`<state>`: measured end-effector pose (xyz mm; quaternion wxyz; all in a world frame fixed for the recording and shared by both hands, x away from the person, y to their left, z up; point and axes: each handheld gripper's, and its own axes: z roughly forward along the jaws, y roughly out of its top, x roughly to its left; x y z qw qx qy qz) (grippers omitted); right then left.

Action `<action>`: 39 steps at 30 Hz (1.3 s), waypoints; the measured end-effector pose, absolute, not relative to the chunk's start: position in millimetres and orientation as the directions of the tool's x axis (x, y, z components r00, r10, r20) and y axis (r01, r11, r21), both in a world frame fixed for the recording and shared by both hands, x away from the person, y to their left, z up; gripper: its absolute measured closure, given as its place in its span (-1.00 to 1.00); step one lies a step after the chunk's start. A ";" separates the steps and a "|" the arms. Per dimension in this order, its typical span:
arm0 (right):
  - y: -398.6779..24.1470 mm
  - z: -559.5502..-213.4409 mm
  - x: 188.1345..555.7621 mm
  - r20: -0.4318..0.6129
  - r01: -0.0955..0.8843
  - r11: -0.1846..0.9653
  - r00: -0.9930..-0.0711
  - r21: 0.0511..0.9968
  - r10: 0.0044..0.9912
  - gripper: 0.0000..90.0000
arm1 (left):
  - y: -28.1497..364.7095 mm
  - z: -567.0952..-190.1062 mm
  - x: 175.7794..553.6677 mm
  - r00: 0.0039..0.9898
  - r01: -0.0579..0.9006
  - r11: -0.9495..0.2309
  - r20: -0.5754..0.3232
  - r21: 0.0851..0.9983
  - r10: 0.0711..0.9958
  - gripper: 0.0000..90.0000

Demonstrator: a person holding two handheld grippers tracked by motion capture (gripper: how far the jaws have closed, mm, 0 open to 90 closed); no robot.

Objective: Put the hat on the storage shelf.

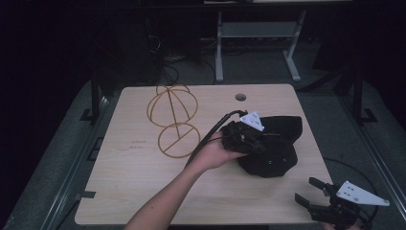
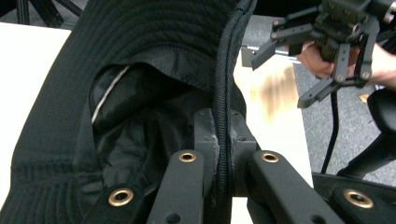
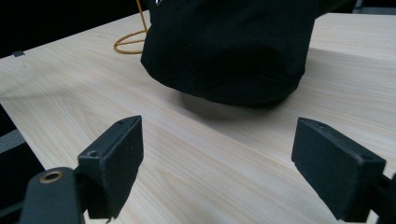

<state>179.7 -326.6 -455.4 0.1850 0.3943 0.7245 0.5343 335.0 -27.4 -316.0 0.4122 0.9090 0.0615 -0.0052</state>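
Observation:
A black fabric bucket hat (image 1: 274, 154) lies right of the middle of the light wooden table (image 1: 139, 191). My left gripper (image 1: 257, 143) is shut on the hat's brim. In the left gripper view the corded brim edge (image 2: 224, 93) runs pinched between the two jaws of the left gripper (image 2: 223, 137), and the hat's dark inside (image 2: 135, 121) opens to the left. My right gripper (image 1: 304, 189) is at the table's front right corner, open and holding nothing. In the right gripper view the right gripper (image 3: 217, 158) has bare table between its pads, and the hat (image 3: 229, 51) is a little way ahead.
A gold wire hat stand (image 1: 173, 120), with a round base and a ball-shaped top, stands left of the hat; its base (image 3: 128, 42) also shows in the right gripper view. A cable hole (image 1: 241, 97) is near the table's far edge. A grey desk frame (image 1: 253, 33) stands beyond the table.

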 end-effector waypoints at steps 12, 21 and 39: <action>-324.8 -449.7 183.1 0.169 0.368 0.085 -0.605 0.926 0.778 -0.66 | -31.2 -296.4 339.6 0.986 0.169 -0.589 -0.127 0.791 0.112 0.90; -314.5 -441.8 183.2 0.161 0.355 0.082 -0.603 0.931 0.781 -0.66 | -32.4 -289.0 341.2 0.977 0.212 -0.557 -0.168 0.803 0.129 0.91; -288.8 -436.5 194.9 0.144 0.343 0.084 -0.588 0.936 0.796 -0.58 | -60.3 -284.7 333.4 0.981 0.192 -0.571 -0.169 0.798 0.093 0.91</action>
